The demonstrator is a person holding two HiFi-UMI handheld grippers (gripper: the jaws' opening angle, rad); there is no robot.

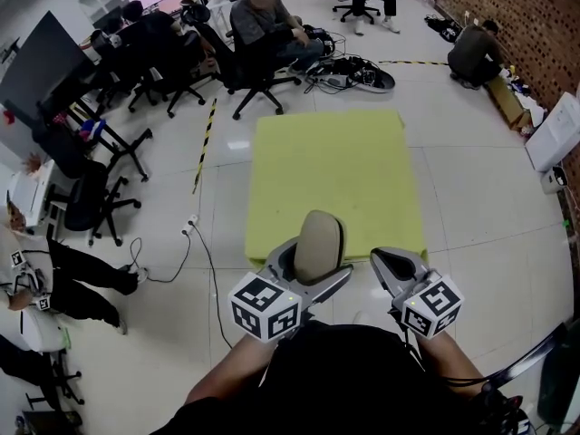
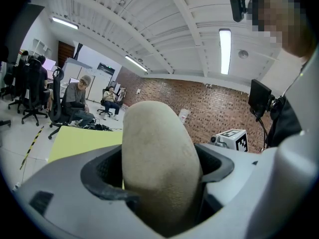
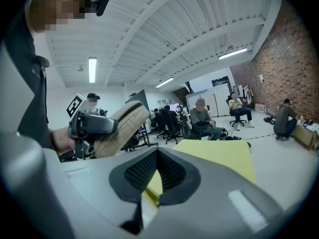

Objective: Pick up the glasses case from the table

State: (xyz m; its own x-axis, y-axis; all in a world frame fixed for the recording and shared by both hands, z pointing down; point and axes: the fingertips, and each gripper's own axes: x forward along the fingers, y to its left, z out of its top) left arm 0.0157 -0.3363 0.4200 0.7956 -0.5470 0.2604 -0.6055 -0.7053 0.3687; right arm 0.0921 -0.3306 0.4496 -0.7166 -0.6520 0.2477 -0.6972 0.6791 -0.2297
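Note:
The glasses case [image 1: 319, 243] is a beige, oblong, rough-textured shell. My left gripper [image 1: 314, 263] is shut on it and holds it upright, above the near edge of the yellow table [image 1: 335, 166]. In the left gripper view the case [image 2: 158, 163] fills the space between the jaws, one end pointing up. In the right gripper view the same case [image 3: 121, 124] shows to the left, clamped in the left gripper [image 3: 88, 126]. My right gripper [image 1: 397, 261] hovers beside it at the table's near right edge, its jaws [image 3: 157, 156] together with nothing in them.
The yellow table top [image 3: 219, 156] carries nothing. Beyond it a seated person [image 1: 263, 16] and several office chairs [image 1: 100, 198] stand on the white floor. Cables [image 1: 349, 71] lie on the floor at the far side, a brick wall [image 1: 526, 16] at the right.

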